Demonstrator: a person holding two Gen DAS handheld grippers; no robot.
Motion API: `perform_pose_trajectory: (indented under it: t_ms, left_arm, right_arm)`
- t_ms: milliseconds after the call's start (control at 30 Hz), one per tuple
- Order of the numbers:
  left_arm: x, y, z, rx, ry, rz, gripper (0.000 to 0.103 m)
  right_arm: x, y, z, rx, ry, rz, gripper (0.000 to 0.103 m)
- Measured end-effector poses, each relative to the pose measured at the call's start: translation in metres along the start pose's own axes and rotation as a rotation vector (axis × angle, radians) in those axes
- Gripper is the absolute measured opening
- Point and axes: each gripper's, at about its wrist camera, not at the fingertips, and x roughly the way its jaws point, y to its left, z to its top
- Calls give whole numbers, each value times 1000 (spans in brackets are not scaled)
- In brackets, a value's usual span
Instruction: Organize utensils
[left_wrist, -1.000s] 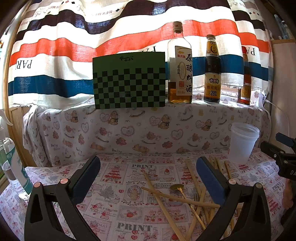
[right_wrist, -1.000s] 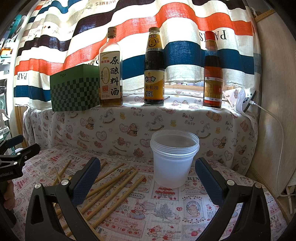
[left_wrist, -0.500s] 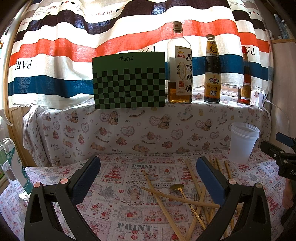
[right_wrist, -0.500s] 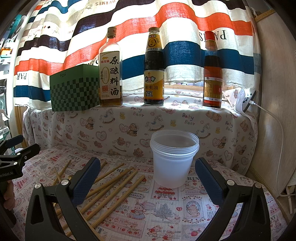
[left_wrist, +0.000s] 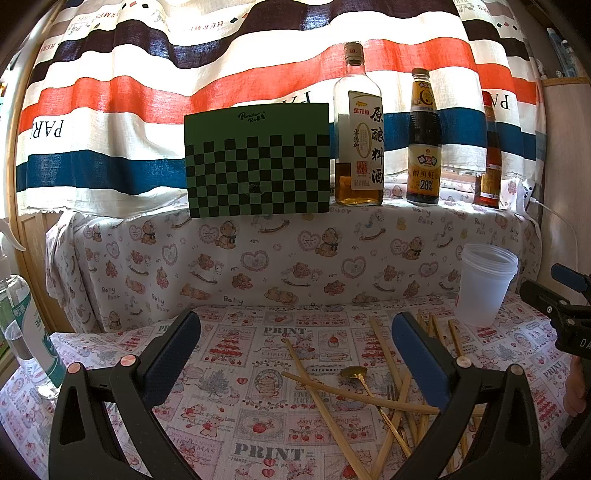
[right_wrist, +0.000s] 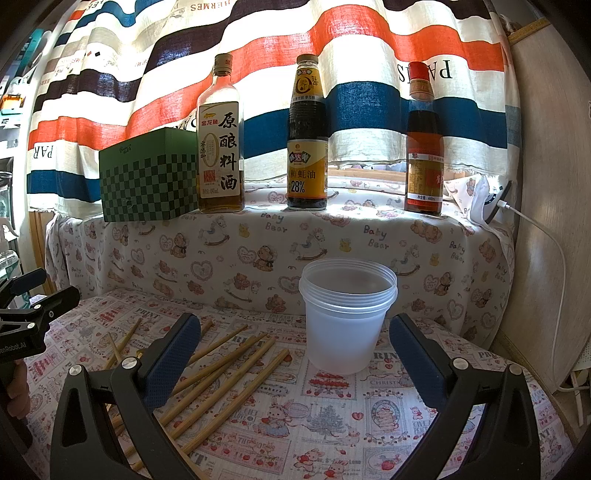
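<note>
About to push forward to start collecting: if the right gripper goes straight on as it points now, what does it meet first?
Most likely the plastic cup: it stands upright dead ahead of the open right gripper, between its fingers' lines. The chopsticks lie lower and left. Depth is uncertain.

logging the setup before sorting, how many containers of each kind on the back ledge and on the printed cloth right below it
bottles: 3 (cooking wine bottle, oyster sauce bottle, red-capped bottle)
green checkered box: 1
clear plastic tub: 1
total: 5
</note>
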Motion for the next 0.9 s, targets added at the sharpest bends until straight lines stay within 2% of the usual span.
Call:
perform_pose_trajectory:
  t_ms: [900]
  left_arm:
    - [1,-2,1,15,11,-6,103]
  right_arm:
    - [4,-2,-2,5,14,0,103]
